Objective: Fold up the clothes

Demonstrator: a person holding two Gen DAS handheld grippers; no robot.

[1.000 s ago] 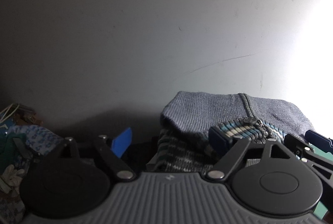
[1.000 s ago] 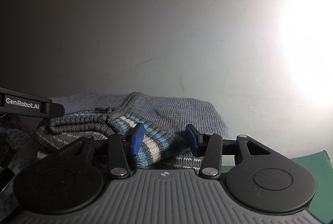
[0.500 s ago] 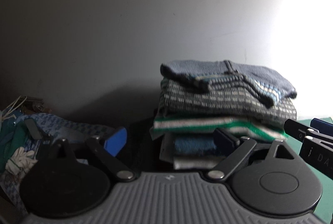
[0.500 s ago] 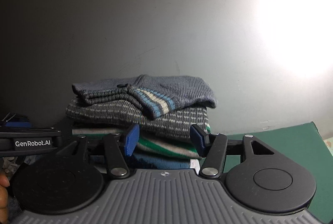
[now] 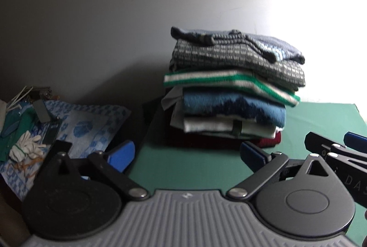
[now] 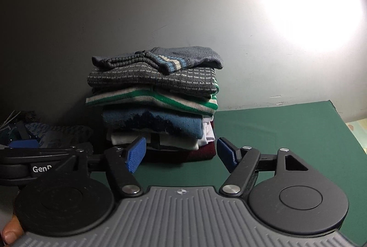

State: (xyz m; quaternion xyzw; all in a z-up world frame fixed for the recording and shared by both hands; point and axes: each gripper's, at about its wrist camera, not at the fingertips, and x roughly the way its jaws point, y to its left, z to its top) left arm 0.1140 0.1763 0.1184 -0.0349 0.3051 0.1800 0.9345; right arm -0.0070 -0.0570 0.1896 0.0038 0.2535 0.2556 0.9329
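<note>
A stack of folded clothes stands on the green table against the grey wall; it also shows in the right wrist view. A grey-blue knit sweater lies on top of it. My left gripper is open and empty, a little in front of the stack. My right gripper is open and empty, in front of the stack's base. The right gripper's fingers show at the right edge of the left wrist view.
A heap of unfolded blue-patterned cloth with white gloves lies left of the stack. The green table surface stretches right of the stack to its edge. The grey wall is right behind the stack.
Both grippers have drawn back and down from the top of the stack. The grey-blue sweater now lies alone on top, and the whole stack has come into view.
</note>
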